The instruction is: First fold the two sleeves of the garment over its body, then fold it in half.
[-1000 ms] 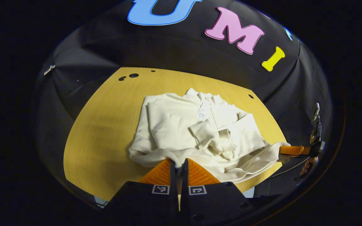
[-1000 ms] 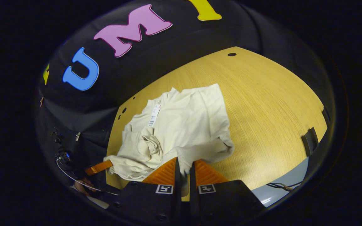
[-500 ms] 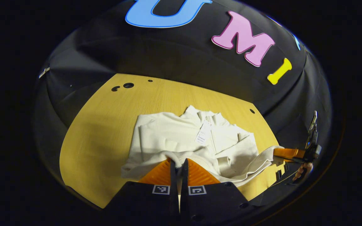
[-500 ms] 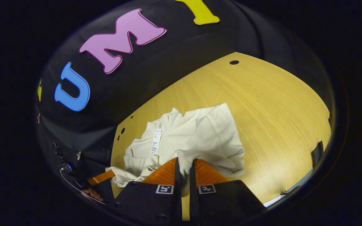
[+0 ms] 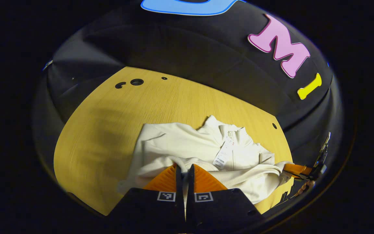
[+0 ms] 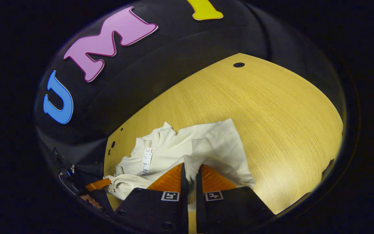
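Presently, near to far:
Left tongs (image 5: 184, 169): closed to a narrow slit, both fingers pinching the ribbed hem of the garment (image 5: 187, 146); seen at the bottom of the left gripper view.
Right tongs (image 6: 191, 170): likewise nearly closed, a bunch of hem fabric clamped between the two fingers; seen at the bottom of the right gripper view.
Other tongs, left gripper view: the right tongs (image 5: 295, 168) appear at the right rim, gripping the far end of the same hem, with a hand's fingers just below.
Other tongs, right gripper view: the left tongs (image 6: 97, 184) appear at the lower left, hem held in them, part of a hand beneath.
Hem: lifted and stretched between the two tongs, carried over the garment's lower half.
Garment: cream, long-sleeved, lying on the tabletop (image 5: 109, 110) toward its near edge; collar points to the far side.
Sleeves: hidden beneath the raised hem, position cannot be told.
Hang tag (image 5: 222, 157): white, dangles from the collar onto the chest, touching the hem fold.
Tabletop: light wood, several small round holes near the far edge.
Booth wall (image 5: 161, 45): black cloth behind the tabletop.
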